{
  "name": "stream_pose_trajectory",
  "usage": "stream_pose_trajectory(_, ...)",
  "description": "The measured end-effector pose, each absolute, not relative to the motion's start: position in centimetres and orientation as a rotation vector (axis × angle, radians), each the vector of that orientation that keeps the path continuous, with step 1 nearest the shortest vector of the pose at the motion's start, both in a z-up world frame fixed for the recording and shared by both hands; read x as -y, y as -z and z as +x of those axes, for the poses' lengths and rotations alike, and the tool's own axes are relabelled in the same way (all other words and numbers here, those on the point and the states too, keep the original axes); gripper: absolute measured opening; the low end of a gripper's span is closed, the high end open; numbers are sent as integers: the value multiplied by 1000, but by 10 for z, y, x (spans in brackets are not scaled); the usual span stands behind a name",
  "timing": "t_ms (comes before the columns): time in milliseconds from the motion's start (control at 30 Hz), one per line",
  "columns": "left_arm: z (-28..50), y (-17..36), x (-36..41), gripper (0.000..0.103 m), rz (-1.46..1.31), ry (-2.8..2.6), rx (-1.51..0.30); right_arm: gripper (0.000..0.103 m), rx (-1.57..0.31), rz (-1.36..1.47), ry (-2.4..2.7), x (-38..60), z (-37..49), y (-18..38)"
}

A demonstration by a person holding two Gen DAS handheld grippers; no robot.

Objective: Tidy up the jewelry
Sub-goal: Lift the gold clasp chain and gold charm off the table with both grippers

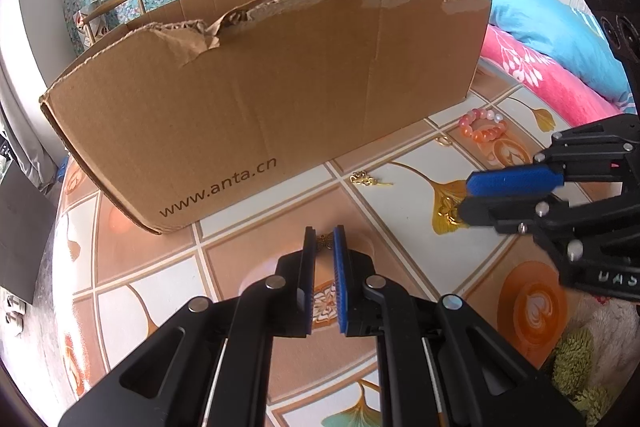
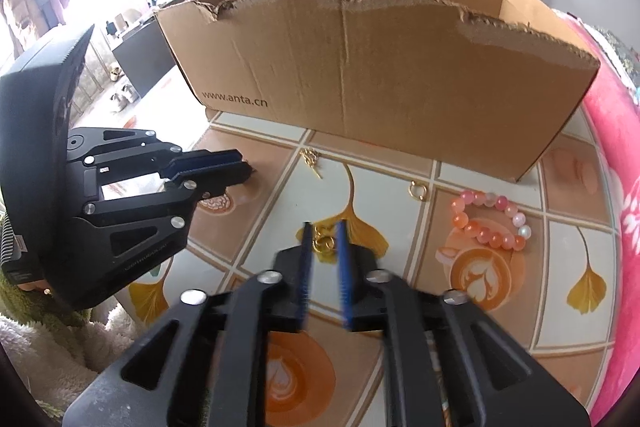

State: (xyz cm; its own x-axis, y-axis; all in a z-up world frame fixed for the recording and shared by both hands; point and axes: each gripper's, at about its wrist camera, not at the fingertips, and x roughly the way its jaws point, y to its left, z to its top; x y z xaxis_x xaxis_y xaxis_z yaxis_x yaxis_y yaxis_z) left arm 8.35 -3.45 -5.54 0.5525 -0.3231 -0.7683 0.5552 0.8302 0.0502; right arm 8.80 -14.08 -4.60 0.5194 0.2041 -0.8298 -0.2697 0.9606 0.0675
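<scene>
Left gripper (image 1: pixel 324 239): my jaws were pinched on a small bronze butterfly charm (image 1: pixel 325 242); I held steady.
Right gripper (image 2: pixel 324 239): jaws parted around the gold ring charm (image 2: pixel 323 245) on the tablecloth, pads clear; best centred before closing.
Torn cardboard box (image 2: pixel 360 67): just behind, likely the drop.

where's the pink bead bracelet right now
The pink bead bracelet lies on the patterned tablecloth near the cardboard box's right end, right of the right tool in its view, beside a small gold ring.

Patterned tablecloth (image 2: pixel 500 323), cardboard box (image 2: pixel 376 75), bead bracelet (image 2: pixel 492 223), gold ring (image 2: pixel 417 191), gold chain (image 2: pixel 311 159)
</scene>
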Motion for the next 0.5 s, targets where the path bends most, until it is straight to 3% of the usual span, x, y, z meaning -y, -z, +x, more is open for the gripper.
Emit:
stream_pose_trajectory(67,82,54,34,8,303,529,-835,31,-990,-83,-278,142,86,47)
stream_pose_trajectory(500,79,45,23,8,289,510,-833,28,-1011,-153,-242,125,90,54)
